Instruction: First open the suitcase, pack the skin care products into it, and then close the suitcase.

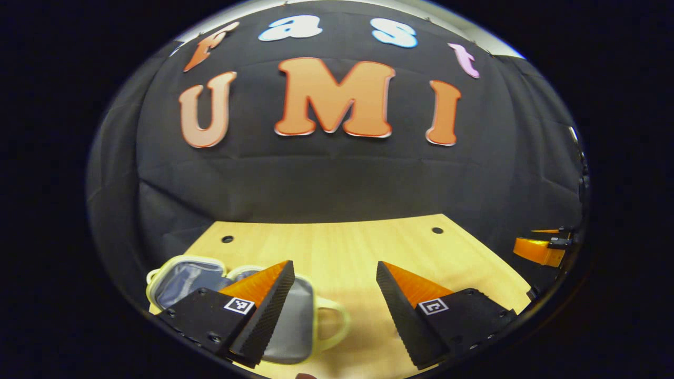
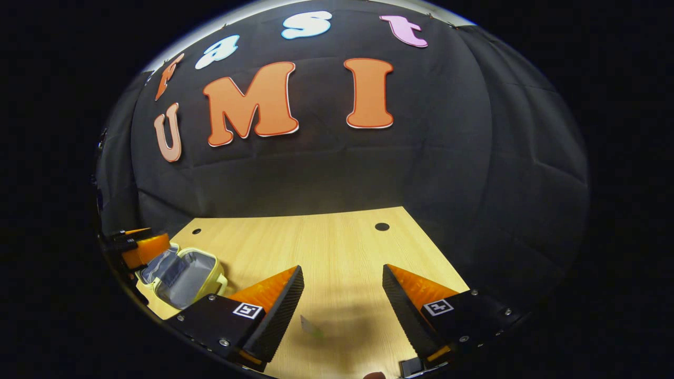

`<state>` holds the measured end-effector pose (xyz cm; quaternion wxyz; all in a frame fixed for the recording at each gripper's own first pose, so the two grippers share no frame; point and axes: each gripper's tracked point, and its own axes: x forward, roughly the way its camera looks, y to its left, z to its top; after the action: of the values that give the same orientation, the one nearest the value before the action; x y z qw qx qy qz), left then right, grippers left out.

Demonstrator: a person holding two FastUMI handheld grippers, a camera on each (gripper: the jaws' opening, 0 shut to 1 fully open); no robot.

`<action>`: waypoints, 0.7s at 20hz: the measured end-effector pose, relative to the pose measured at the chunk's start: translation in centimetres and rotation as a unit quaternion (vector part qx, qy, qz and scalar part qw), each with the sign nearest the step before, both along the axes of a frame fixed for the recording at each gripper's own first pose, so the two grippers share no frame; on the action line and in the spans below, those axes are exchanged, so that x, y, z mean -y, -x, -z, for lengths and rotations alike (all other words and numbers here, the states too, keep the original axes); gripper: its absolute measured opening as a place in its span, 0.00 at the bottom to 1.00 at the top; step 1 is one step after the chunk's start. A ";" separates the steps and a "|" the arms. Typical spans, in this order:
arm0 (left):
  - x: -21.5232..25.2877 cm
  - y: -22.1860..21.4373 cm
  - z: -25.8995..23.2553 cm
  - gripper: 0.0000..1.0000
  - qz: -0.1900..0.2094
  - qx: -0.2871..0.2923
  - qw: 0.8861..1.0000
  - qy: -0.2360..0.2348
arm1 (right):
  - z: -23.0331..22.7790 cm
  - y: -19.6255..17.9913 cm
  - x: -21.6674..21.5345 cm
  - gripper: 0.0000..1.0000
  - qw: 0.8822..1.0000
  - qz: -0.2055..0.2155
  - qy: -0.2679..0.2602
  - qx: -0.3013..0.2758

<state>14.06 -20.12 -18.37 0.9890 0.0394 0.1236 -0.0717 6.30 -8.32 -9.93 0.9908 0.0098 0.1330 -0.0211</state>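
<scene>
Both jaws wide, holding nothing.

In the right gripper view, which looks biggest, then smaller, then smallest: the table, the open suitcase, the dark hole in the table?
1. Table
2. Suitcase, lying open
3. Hole
The suitcase sits at the warped picture edge, yet the order looks clear.

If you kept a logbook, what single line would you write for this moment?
small pale-yellow suitcase: lying open on light wooden table | left gripper: open, above it | right gripper: open, holding nothing | packing: not begun

Matt wood-grain table [image 1: 342, 247], black cloth wall [image 1: 337, 179].
</scene>
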 end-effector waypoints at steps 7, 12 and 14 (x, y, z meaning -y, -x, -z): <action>9.5 0.0 9.2 0.98 0.058 -0.049 0.997 -0.006 | 2.0 1.5 2.7 0.95 0.999 0.013 0.014 -0.034; 9.7 0.0 16.6 0.98 0.055 -0.088 0.994 -0.025 | 3.6 2.2 4.7 0.95 0.998 0.032 0.015 -0.058; 10.0 0.0 19.1 0.98 0.057 -0.098 0.993 -0.037 | 3.9 2.2 4.7 0.95 0.997 0.032 0.019 -0.065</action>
<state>14.02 -30.16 -37.49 0.9643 0.0757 0.2201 -0.1266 4.09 -13.03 -13.80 0.9789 -0.0058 0.1967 -0.0558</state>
